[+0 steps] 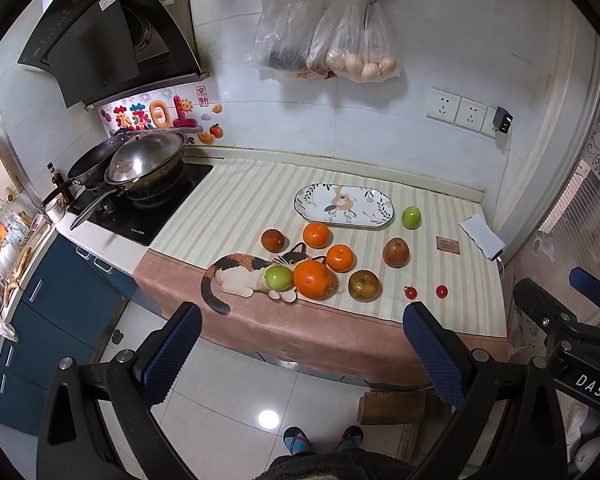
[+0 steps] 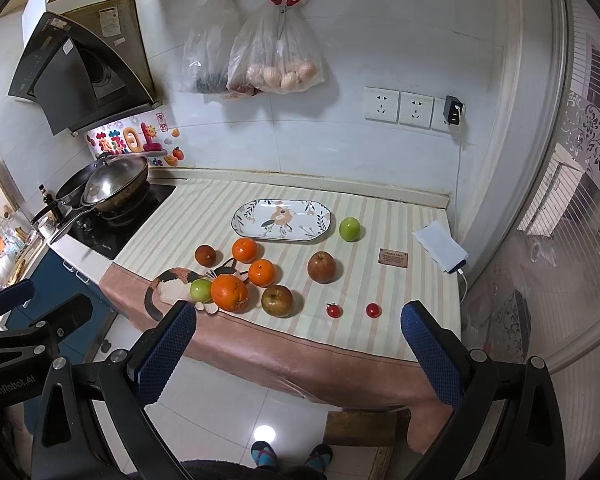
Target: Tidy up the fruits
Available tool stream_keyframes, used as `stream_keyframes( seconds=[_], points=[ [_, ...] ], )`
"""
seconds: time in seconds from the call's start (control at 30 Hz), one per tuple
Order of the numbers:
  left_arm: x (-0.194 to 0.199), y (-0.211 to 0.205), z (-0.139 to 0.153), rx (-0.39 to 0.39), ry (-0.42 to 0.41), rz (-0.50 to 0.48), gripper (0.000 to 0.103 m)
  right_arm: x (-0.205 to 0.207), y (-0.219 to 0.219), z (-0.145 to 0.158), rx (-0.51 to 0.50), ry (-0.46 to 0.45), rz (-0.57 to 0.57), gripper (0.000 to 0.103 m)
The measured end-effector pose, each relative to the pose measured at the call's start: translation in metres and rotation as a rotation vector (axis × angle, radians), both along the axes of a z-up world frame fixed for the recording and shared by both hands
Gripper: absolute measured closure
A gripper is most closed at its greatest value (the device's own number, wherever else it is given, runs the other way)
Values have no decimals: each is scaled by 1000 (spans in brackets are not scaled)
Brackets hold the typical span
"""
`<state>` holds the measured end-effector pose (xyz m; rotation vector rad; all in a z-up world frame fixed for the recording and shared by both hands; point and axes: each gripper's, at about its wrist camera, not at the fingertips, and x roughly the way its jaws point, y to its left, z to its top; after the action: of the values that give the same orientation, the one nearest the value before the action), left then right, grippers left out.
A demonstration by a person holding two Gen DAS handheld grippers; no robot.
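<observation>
Kitchen counter's striped cloth (image 1: 236,204); right claw (image 2: 298,326) housing reads "DAS".

Counter (image 1: 452,312) ran along the tiled wall; I saw it covered by a striped cloth (image 1: 236,208) with a pink hem and a cat print. Oval patterned plate (image 1: 343,205) sat toward the back, bare. Lying on the cloth: a green apple (image 1: 411,217) just right of the plate, a second green apple (image 1: 278,277) touching a large orange (image 1: 314,279), two smaller oranges (image 1: 316,235) (image 1: 339,258), three brownish-red fruits (image 1: 273,240) (image 1: 395,252) (image 1: 363,285), two cherry tomatoes (image 1: 410,292) (image 1: 441,291) near the front edge. A white phone-like slab (image 1: 482,236) lay at the right edge. The hob (image 1: 148,216) adjoined the cloth on the left.
</observation>
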<state>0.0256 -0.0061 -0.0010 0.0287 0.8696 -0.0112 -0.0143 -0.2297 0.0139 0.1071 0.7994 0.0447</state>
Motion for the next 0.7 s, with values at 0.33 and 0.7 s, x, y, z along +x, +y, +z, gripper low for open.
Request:
stream_keyframes(
  seconds=[0.33, 0.7],
  points=[
    [3, -1, -1, 0, -4, -3, 0, 5, -2, -2, 0, 1, -1, 0],
    [-4, -4, -3, -4, -3, -7, 0, 9, -4, -3, 1, 2, -1, 0]
  ],
)
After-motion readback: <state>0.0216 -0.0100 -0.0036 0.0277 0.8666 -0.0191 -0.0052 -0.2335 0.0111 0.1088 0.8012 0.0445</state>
